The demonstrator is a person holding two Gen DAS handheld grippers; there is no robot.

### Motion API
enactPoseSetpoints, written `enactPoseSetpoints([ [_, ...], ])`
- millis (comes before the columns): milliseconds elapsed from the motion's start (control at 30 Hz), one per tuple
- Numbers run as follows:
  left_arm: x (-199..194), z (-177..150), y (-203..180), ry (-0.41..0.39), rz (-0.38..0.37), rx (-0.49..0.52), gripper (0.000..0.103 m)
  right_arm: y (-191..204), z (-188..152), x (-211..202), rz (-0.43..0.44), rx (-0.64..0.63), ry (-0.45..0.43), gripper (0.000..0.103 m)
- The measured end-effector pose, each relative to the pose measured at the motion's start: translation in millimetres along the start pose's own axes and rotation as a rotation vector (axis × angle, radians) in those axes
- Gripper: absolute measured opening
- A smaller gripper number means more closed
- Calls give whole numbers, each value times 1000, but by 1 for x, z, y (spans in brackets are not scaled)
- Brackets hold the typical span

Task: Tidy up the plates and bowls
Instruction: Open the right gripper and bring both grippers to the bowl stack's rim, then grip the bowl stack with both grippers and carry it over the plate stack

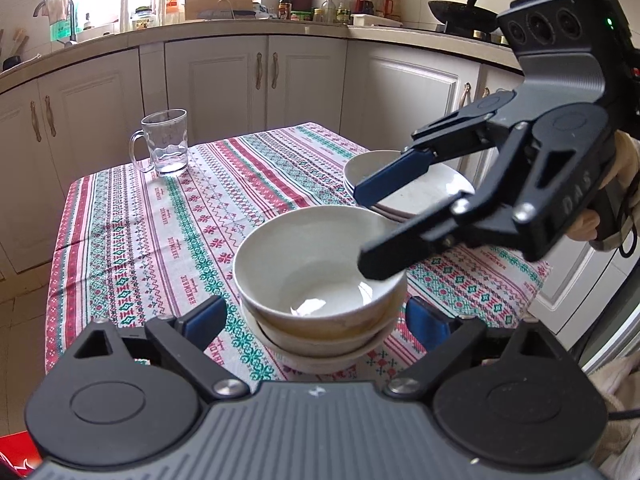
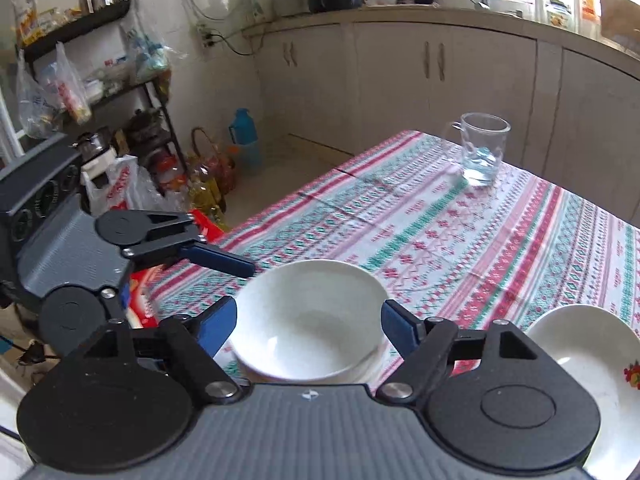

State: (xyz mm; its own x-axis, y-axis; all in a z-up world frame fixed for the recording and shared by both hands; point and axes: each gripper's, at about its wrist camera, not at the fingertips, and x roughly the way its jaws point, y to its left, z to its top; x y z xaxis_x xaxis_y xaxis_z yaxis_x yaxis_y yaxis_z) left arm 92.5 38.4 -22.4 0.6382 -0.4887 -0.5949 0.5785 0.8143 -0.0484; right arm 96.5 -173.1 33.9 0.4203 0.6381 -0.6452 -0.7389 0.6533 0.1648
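A stack of white bowls (image 1: 316, 268) stands on the patterned tablecloth (image 1: 160, 240) near the table's front edge; it also shows in the right wrist view (image 2: 312, 320). A stack of white plates (image 1: 404, 184) lies behind it to the right, and shows at the lower right in the right wrist view (image 2: 588, 344). My left gripper (image 1: 316, 320) is open, its fingers on either side of the bowl stack. My right gripper (image 2: 308, 320) is open with its fingers either side of the top bowl; in the left wrist view it (image 1: 368, 232) hovers over the bowl's right rim.
A glass mug (image 1: 166, 148) stands at the table's far left corner, also seen in the right wrist view (image 2: 482, 152). Kitchen cabinets (image 1: 224, 80) run behind the table. A shelf rack (image 2: 100, 100) and bottles (image 2: 208, 184) stand on the floor beyond.
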Motion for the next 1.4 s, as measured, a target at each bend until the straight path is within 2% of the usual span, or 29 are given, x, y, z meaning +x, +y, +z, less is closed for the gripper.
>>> enactPoseSetpoints([
  [300,-1,-10,1,9,12,41,96,9,-14,-1,12,9,0,84],
  [433,4,-14,3,10,19,79,99,18,-19,-10,-24,-32,-18,98],
  [500,8,-16,5,12,18,101,99,22,-24,-14,-47,-60,-12,99],
  [600,15,-19,6,28,8,136,99,23,-34,-13,-87,-91,27,103],
  [800,32,-26,10,99,-59,187,99,16,-52,11,-139,-116,110,103],
  [967,43,-24,15,118,-82,225,99,11,-59,39,-158,-169,170,103],
  [1100,49,-19,20,127,-122,262,98,6,-57,53,-146,-202,190,103],
  [1267,56,-13,27,141,-189,313,98,2,-50,58,-88,-243,202,102],
  [1400,62,-9,33,158,-249,331,97,-1,-46,60,-31,-267,215,96],
])
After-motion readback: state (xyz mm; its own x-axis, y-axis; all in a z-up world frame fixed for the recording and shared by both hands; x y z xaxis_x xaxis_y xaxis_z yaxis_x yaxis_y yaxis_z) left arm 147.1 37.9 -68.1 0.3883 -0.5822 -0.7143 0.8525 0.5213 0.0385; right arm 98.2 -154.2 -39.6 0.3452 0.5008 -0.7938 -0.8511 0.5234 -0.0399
